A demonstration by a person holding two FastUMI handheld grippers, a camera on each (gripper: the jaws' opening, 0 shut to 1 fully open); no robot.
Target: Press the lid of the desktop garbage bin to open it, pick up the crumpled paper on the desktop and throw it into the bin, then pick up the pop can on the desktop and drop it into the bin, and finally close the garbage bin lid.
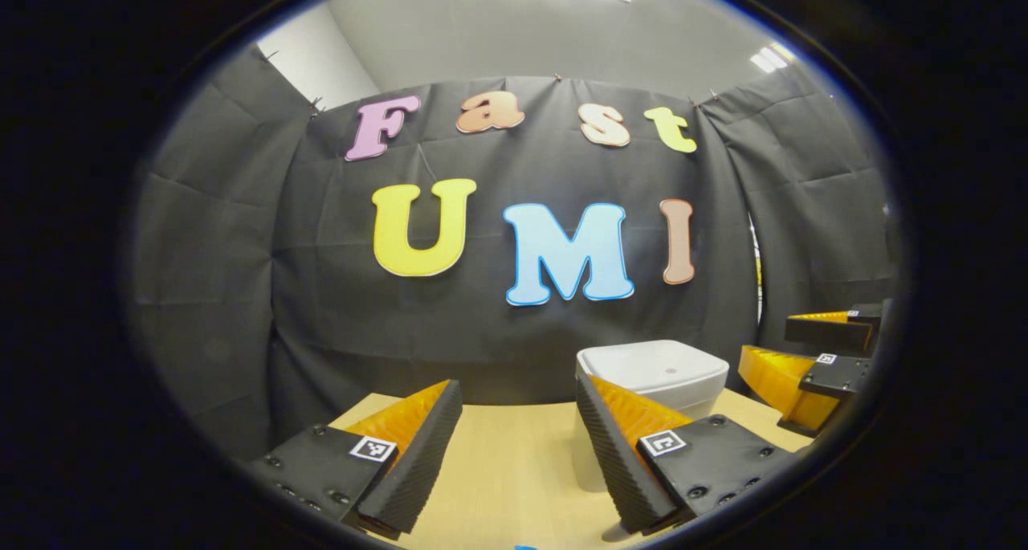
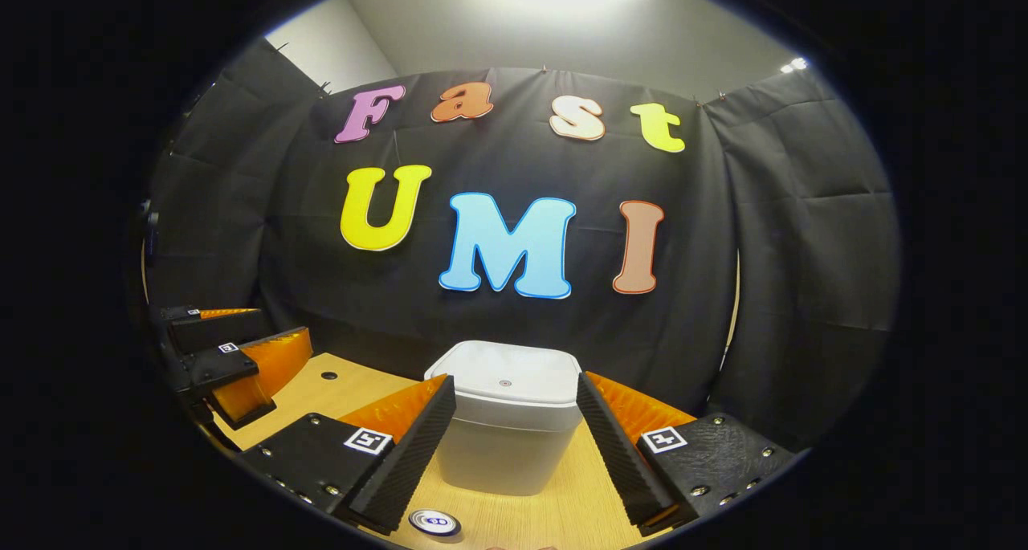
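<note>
Both the left gripper (image 1: 518, 421) and the right gripper (image 2: 514, 421) are hovering spread apart over the counter (image 2: 578, 494), the closed bin (image 2: 506, 421) sitting just ahead of the right gripper.

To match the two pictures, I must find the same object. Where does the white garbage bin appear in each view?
Left gripper view: the garbage bin is right of centre, low, partly behind the right finger.
Right gripper view: the bin is bottom centre, framed by the open fingers, lid closed.
Shared landmark: the wooden desktop beneath it.

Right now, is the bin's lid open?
No, in the right gripper view the white lid lies flat and shut on the bin.
</note>
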